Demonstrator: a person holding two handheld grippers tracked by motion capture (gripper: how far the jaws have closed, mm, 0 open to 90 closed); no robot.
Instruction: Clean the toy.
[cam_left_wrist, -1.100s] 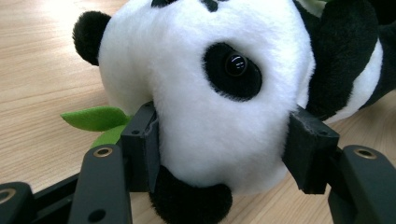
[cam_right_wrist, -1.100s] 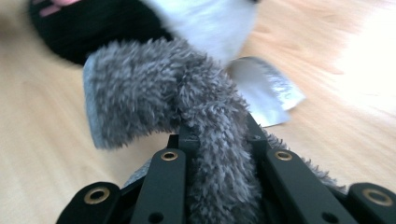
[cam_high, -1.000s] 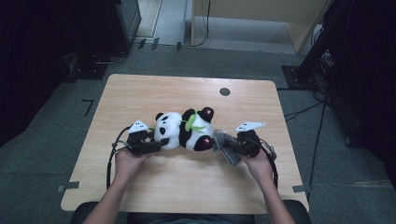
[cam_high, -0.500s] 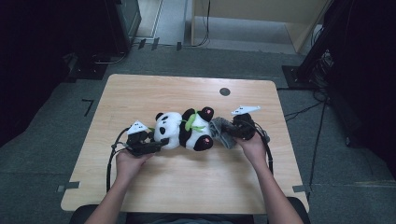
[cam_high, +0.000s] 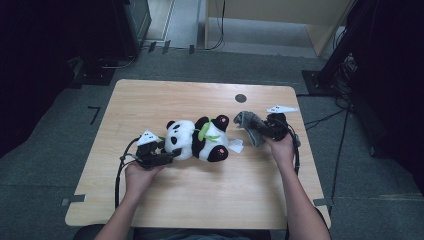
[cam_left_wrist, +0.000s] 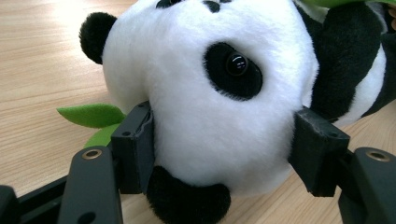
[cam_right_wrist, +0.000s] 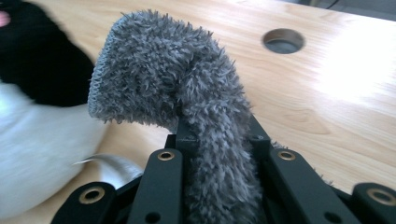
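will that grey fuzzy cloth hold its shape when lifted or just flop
Probably flops: the grey fuzzy cloth already droops over above the right claw shut on it. It looks light and thin. Its shaggy pile likely resists slipping.

A light wooden tabletop (cam_high: 165, 102) with rounded corners stands on a grey floor (cam_high: 60, 150). A round grommet hole (cam_high: 240, 98) sits near its far edge. A plush panda (cam_high: 197, 140) lies on its side near the middle, with a small white tag (cam_high: 236, 146) lying flat on the wood just beside it.
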